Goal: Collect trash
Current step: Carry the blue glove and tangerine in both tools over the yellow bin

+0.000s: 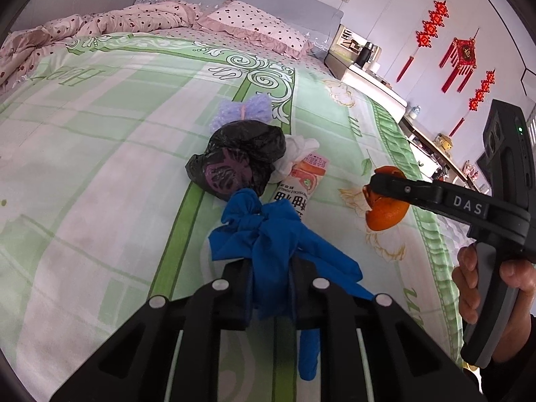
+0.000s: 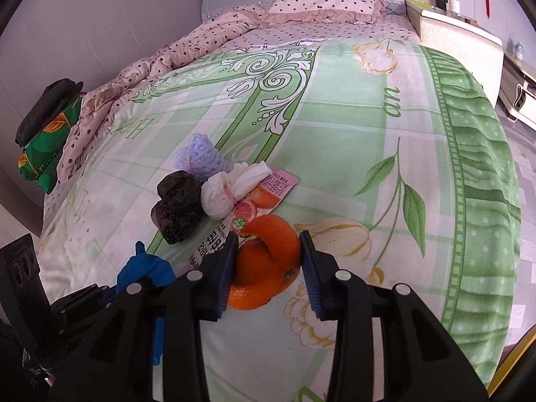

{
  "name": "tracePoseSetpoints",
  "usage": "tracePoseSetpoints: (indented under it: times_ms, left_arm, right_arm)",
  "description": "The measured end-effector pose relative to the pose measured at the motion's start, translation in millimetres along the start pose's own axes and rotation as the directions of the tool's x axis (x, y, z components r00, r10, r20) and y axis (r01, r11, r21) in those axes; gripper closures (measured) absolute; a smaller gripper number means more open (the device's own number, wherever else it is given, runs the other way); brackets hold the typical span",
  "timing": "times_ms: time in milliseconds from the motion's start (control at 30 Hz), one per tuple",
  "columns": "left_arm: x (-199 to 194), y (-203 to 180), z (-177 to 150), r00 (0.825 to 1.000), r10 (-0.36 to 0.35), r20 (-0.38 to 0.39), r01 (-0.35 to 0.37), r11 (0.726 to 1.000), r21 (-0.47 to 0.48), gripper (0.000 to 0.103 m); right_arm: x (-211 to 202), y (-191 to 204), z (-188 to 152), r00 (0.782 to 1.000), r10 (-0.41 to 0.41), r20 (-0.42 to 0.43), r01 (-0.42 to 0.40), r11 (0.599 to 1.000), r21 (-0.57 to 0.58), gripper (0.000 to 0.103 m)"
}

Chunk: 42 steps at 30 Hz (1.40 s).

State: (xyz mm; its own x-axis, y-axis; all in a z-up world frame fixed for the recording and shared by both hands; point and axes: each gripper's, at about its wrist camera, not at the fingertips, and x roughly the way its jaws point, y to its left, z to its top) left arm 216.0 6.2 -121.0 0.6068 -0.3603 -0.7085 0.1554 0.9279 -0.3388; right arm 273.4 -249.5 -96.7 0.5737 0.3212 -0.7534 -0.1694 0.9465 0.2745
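My left gripper (image 1: 271, 268) is shut on a knotted blue glove (image 1: 268, 234) and holds it over the green bedspread (image 1: 100, 167). My right gripper (image 2: 269, 244) is closed around an orange peel (image 2: 268, 261), its pads touching both sides; the peel also shows in the left wrist view (image 1: 385, 211). Ahead lie a black plastic bag (image 1: 234, 160) (image 2: 177, 204), a white tissue wad (image 2: 227, 191) (image 1: 298, 150), a pink snack wrapper (image 1: 301, 181) (image 2: 264, 191) and a purple foam net (image 1: 244, 112) (image 2: 201, 157).
A pink dotted quilt (image 1: 100, 23) and pillow (image 2: 321, 3) lie at the bed's head. A white bedside cabinet (image 2: 459, 37) stands at the right. Folded green and black clothes (image 2: 47, 127) sit at the bed's left edge.
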Motion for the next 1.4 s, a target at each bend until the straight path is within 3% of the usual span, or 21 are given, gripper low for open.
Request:
tracePoseSetpoints:
  times_ms: [700, 1033, 1400]
  left_arm:
    - [-69.4, -35.2, -4.0, 0.996, 0.017, 0.085, -0.020, 0.999, 0.030, 0.089]
    - [-92.6, -74.8, -4.8, 0.993, 0.000, 0.118, -0.010, 0.997, 0.082, 0.089]
    - [-99.9, -138.1, -5.7, 0.991, -0.069, 0.112, 0.051, 0.986, 0.157, 0.089]
  right_arm:
    - [-124.9, -43.0, -50.3, 0.994, -0.026, 0.103, 0.017, 0.996, 0.084, 0.068]
    - [-190.4, -69.2, -67.8, 0.983, -0.042, 0.181, 0.020, 0.992, 0.121, 0.067]
    - [-250.3, -106.8, -87.3, 0.967, -0.078, 0.243, 0.035, 0.984, 0.176, 0.067]
